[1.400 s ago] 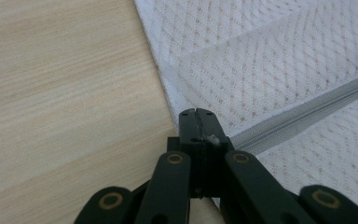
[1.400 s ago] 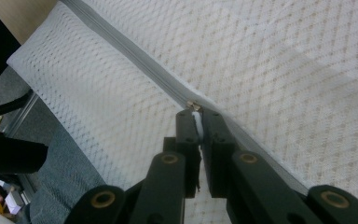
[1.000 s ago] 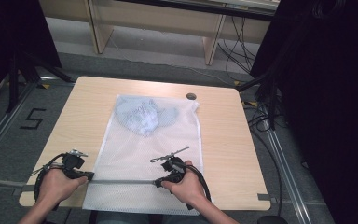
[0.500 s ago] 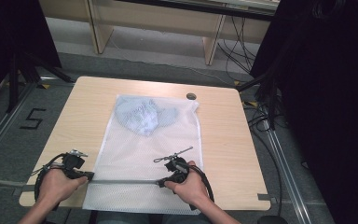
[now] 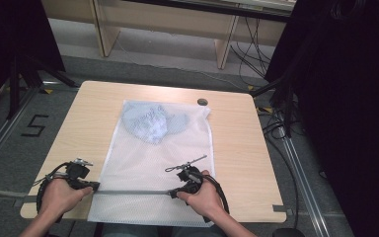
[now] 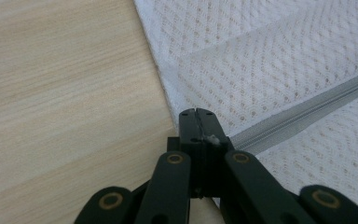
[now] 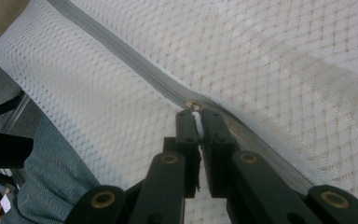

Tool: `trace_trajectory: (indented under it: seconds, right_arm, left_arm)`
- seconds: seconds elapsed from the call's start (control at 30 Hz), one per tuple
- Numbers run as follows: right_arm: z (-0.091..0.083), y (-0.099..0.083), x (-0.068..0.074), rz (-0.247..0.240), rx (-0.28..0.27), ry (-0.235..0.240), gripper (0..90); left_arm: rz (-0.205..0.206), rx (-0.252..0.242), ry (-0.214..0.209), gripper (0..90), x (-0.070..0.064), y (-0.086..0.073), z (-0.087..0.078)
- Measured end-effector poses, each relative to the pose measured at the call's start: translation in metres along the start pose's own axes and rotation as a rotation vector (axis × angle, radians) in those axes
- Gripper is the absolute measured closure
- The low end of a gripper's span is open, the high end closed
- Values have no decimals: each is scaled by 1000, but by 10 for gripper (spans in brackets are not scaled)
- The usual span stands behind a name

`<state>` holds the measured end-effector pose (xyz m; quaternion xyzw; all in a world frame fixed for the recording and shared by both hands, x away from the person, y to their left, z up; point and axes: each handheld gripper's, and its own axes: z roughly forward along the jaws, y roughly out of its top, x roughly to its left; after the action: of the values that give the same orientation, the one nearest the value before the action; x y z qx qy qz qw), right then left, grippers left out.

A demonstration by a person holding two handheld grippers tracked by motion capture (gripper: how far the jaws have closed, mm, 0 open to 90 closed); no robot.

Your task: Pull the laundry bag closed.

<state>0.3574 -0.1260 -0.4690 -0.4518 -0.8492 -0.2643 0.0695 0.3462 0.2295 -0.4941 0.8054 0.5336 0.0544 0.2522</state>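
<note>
Soft, light mesh bag lies limp on the table; left gripper jaws pinch the zip end, right gripper jaws clamp the puller, the best holds

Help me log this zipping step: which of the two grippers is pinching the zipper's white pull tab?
The right gripper: the zipper pull sits between its jaws. The left gripper clamps the mesh bag at the zipper's end.
</note>
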Motion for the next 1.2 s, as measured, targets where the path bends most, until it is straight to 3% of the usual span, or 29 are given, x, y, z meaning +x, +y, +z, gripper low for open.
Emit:
trace_trajectory:
  seconds: [0.13, 0.2, 0.3, 0.37, 0.4, 0.5, 0.57, 0.6, 0.67, 0.77, 0.8, 0.9, 0.97, 1.0, 1.1, 1.2]
  right_arm:
    - [-3, -1, -1, 16, 7, -4, 869]
    - [-3, -2, -4, -9, 4, 0, 869]
    - [-4, -3, -4, 24, 12, -19, 869]
    - [-4, -4, -8, -16, 9, -8, 869]
    - [-5, -4, -6, 11, 0, -6, 869]
    - [-6, -4, -7, 26, 9, -9, 869]
    - [-7, -4, -8, 10, 7, -10, 869]
    - [-7, -5, -13, -58, 19, -28, 869]
    - [-8, -5, -9, 23, 9, -21, 869]
    - [-10, -6, -12, 5, 19, -21, 869]
    - [-10, -6, -11, 29, 8, -24, 869]
    - [-11, -7, -13, 17, 5, -21, 869]
    - [-13, -9, -18, -23, 29, -42, 869]
    - [-12, -8, -14, 35, 2, -25, 869]
    - [-13, -8, -17, 1, 0, -20, 869]
    - [-14, -9, -15, 35, 15, -24, 869]
  left_arm:
    - [0, -1, 1, 899, 0, 0, 0]
    - [1, -1, 1, 899, 0, 0, 0]
    - [1, -1, 1, 899, 0, 0, 0]
    - [1, 0, 2, 899, 0, 0, 0]
    - [0, -1, 3, 899, 0, 0, 0]
    - [1, -1, 4, 899, 0, 0, 0]
    - [1, 1, 3, 899, 0, 0, 0]
    - [2, 0, 3, 899, 0, 0, 0]
    - [-2, -6, 4, 899, -1, 0, 0]
    - [2, -3, 4, 899, -1, 0, 0]
    - [-2, -3, 4, 899, -1, 0, 0]
    - [1, -4, 4, 899, -1, 0, 0]
    - [1, 4, 4, 899, -1, 0, 0]
    - [7, 3, -8, 899, 0, 1, 1]
    - [4, 2, -4, 899, -1, 1, 1]
    - [3, 1, -5, 899, -1, 1, 1]
